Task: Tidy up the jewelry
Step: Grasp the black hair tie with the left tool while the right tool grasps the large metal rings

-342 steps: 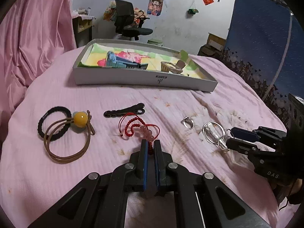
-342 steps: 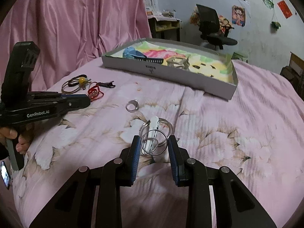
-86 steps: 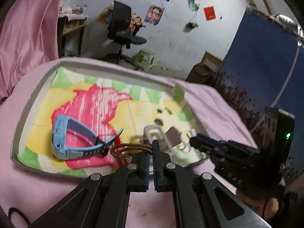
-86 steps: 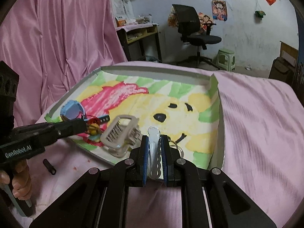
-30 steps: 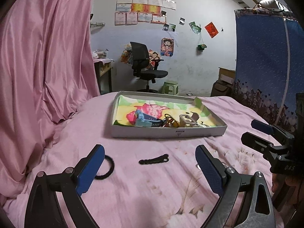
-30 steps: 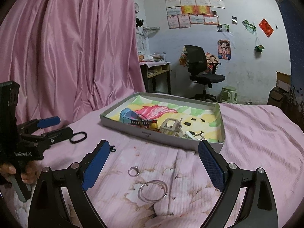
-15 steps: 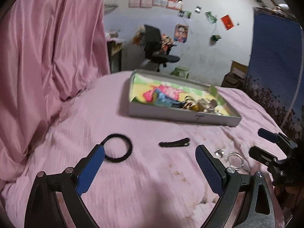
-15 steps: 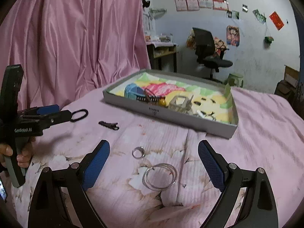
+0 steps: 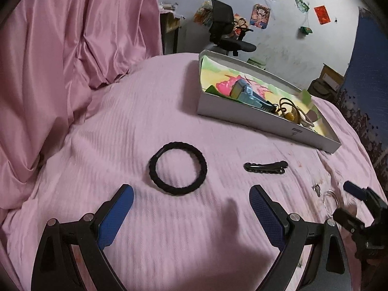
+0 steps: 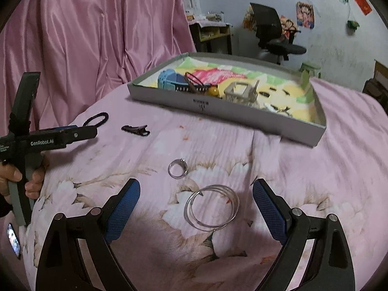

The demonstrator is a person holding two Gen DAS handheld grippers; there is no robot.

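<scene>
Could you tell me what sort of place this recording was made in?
Most likely a lived-in bedroom or dorm-style room, not a lab: the work surface looks like a bed under a pink floral sheet, an office chair stands by a cluttered desk, and posters are stuck on the scuffed wall.

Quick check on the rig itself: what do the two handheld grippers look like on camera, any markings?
Both are black frames with silver pivot screws and textured blue finger pads. The left gripper and right gripper look alike from their own cameras. In the right wrist view, the left gripper's side reads "GenRobot.AI" in white and it has a grey handle, gripped by a hand. No cables or sleeves are clear.
</scene>
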